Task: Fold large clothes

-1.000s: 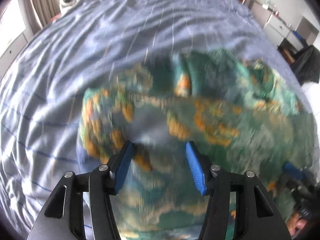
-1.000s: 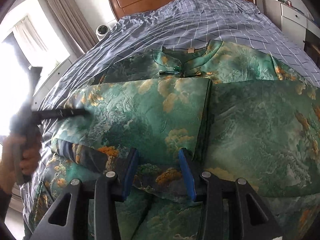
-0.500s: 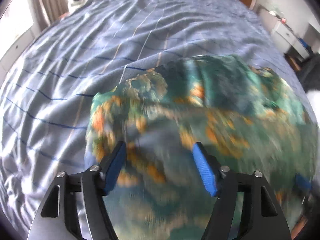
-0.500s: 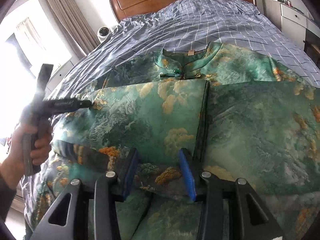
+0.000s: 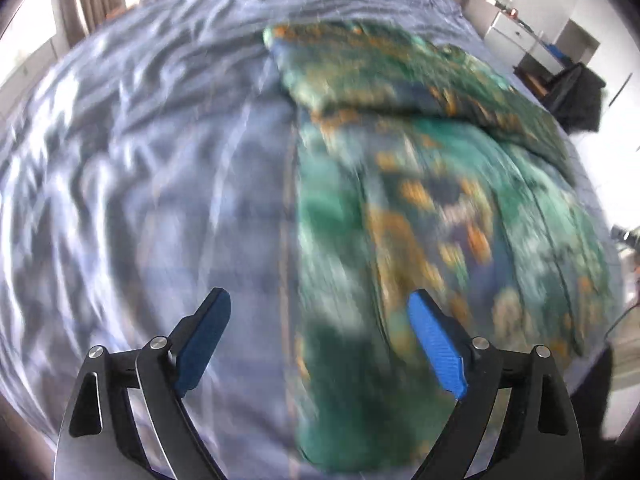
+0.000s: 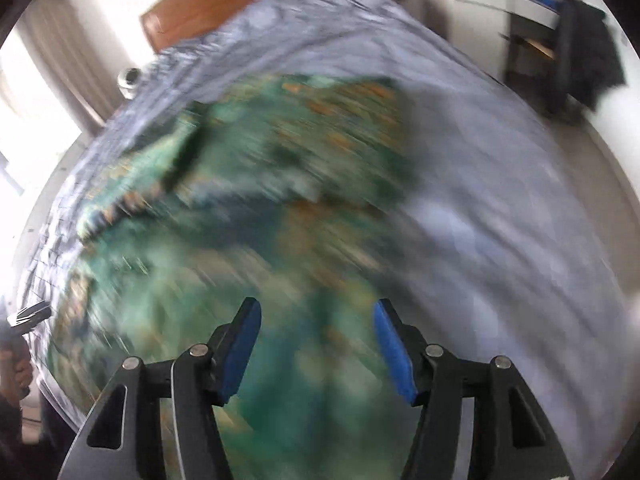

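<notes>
Two grippers, both pointing steeply down at the bed; both views smeared by motion.

Left gripper (image 5: 318, 338): blue pads spread wide and opening further, nothing between them. Beneath the gap lies bare bedspread (image 5: 140, 168) on the left and the left edge of the garment (image 5: 420, 216) on the right; that edge runs from near to far just inside the right-hand pad. The cloth does not touch either pad.

Right gripper (image 6: 316, 346): pads parted and opening, nothing pinched. The garment (image 6: 248, 216) lies below and beyond the gap, spreading to the left and far side; the bedspread (image 6: 500, 208) shows bare to the right.

Garment: green brocade with orange and pale patterns, lying on the bed. In the left view a folded layer lies across its far end, over the longer near part.

Surroundings: blue-grey checked bedspread, wooden headboard (image 6: 256, 4) at the far end, dark chair (image 6: 580, 48) far right. A hand (image 6: 16, 368) at the left edge of the right view.
</notes>
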